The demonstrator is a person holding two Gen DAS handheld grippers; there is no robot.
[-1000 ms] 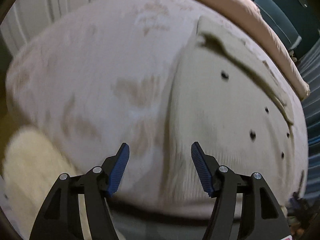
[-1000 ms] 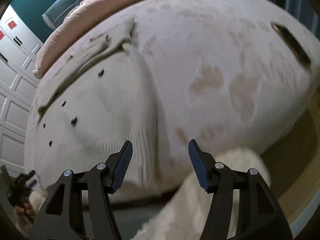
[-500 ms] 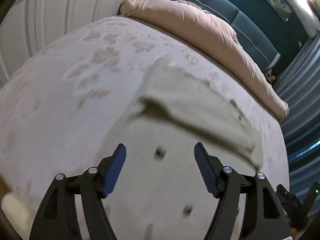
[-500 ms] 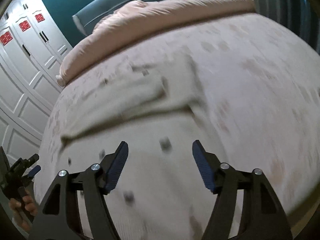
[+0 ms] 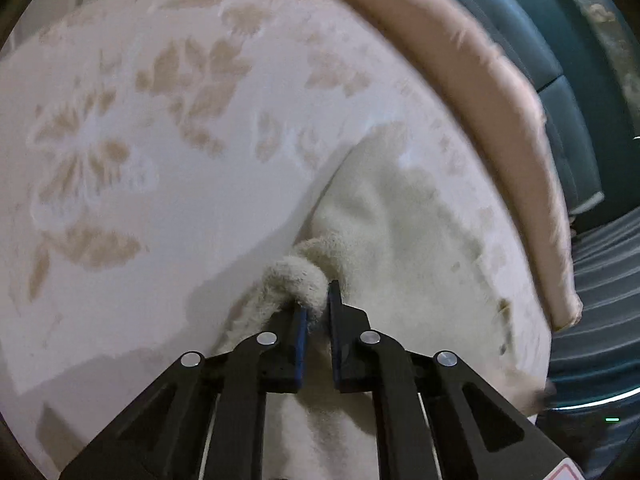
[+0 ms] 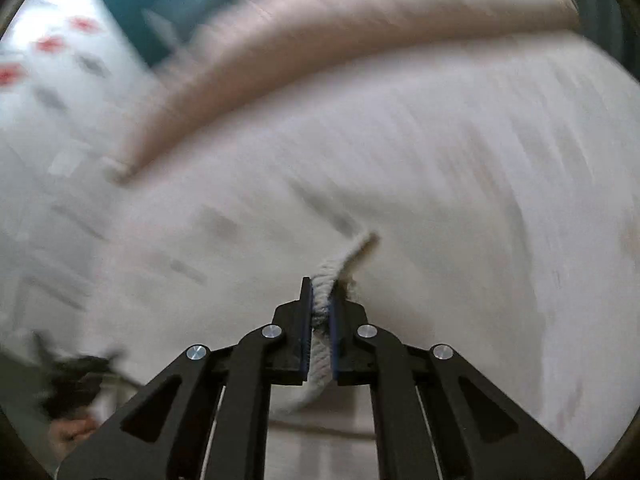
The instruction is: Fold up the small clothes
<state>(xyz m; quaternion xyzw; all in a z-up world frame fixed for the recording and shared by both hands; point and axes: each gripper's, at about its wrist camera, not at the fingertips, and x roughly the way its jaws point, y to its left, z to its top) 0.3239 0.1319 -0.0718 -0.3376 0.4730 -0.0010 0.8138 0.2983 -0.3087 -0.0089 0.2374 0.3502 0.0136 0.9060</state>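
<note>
A cream knitted cardigan (image 5: 400,240) lies on the bed's pale flowered cover (image 5: 160,140). My left gripper (image 5: 318,300) is shut on a bunched fold of the cardigan's fuzzy edge, which bulges over its fingertips. In the right wrist view the picture is blurred by motion; my right gripper (image 6: 320,300) is shut on a ribbed edge of the same cardigan (image 6: 332,276), which runs up between the pads. The rest of the garment spreads out to the left in that view.
A pink rolled duvet (image 5: 480,100) lies across the head of the bed, also in the right wrist view (image 6: 320,40). A teal headboard (image 5: 560,60) stands behind it. White wardrobe doors (image 6: 48,92) stand at the left.
Both grippers were open above the cardigan half a second ago; both have moved forward and closed on its edges. The right view is now smeared by fast motion.
</note>
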